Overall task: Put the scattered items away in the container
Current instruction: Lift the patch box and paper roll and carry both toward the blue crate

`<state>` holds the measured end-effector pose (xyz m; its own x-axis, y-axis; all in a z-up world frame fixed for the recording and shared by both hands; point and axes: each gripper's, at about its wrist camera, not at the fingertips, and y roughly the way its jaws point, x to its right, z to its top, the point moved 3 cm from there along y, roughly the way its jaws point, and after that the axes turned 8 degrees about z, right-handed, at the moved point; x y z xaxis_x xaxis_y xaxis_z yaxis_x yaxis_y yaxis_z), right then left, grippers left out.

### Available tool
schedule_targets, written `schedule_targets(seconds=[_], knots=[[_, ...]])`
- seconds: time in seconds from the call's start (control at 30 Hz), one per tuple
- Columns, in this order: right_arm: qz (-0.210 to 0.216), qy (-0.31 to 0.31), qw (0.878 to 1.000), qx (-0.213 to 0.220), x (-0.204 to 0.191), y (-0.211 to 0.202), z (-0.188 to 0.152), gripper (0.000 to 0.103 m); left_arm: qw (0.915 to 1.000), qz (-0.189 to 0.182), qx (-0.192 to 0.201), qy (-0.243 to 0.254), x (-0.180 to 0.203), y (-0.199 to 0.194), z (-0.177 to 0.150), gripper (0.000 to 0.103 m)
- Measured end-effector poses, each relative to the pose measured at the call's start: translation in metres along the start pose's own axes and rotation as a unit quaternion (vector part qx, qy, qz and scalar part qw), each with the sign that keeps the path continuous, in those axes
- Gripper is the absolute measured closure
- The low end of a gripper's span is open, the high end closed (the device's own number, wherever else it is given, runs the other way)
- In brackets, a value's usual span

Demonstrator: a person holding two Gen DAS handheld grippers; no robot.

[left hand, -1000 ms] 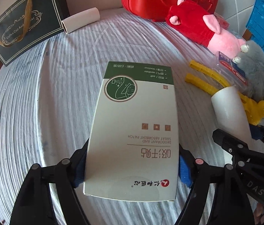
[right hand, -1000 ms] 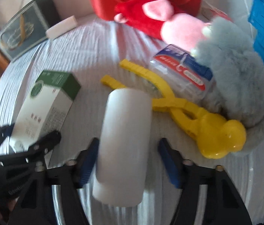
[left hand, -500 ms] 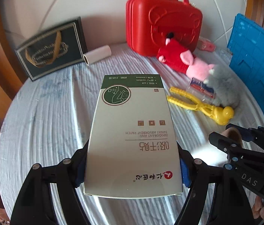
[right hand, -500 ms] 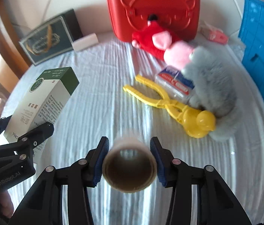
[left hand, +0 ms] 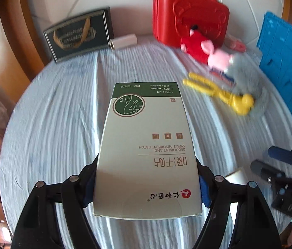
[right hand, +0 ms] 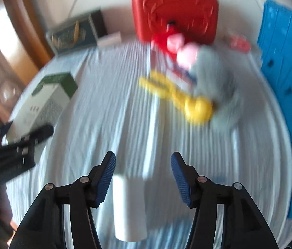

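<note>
Round table in ribbed white cloth (left hand: pixel 52 137), red case (left hand: pixel 189 14), yellow clip (left hand: pixel 224 95), white roll (right hand: pixel 128 207).

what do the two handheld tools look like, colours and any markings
Both are alike: the left tool and the right tool have black, angular linkage arms with small silver rivets. Their fingers carry blue ribbed pads. The right tool's body shows white letters in the left wrist view, too blurred to read.
</note>
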<state>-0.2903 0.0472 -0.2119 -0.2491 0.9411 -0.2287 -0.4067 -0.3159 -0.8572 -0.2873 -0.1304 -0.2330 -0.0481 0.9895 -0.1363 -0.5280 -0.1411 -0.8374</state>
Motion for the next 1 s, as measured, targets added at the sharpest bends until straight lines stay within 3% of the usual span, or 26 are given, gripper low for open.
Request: schedule_targets(seconds=[0.1,0.17,0.4,0.47,0.67,1.0], knots=[[0.012,-0.007,0.999,-0.048,0.001,0.023,-0.035,0.047,0.9994,0.005,-0.035,0.006,0.014,0.014,-0.036,0.028],[0.029,-0.004,0.997,-0.071,0.003,0.036,-0.050,0.041,0.9985,0.009,-0.054,0.007,0.021,0.021,-0.053,0.028],[0.048,-0.042,0.994,-0.088,-0.001,0.063,-0.058,0.038,0.9970,0.040,-0.065,0.001,0.031,0.022,-0.081,0.028],[0.036,-0.066,0.994,-0.081,-0.006,0.069,-0.054,0.050,0.9969,0.042,-0.066,0.003,0.030,0.018,-0.082,0.028],[0.036,-0.065,0.996,-0.044,-0.019,0.051,-0.034,0.055,0.9990,0.038,-0.024,0.006,0.013,-0.009,-0.063,0.028],[0.004,-0.071,0.995,0.068,-0.052,-0.045,0.009,0.058,0.9958,0.001,0.092,0.005,-0.006,-0.090,-0.016,0.028]])
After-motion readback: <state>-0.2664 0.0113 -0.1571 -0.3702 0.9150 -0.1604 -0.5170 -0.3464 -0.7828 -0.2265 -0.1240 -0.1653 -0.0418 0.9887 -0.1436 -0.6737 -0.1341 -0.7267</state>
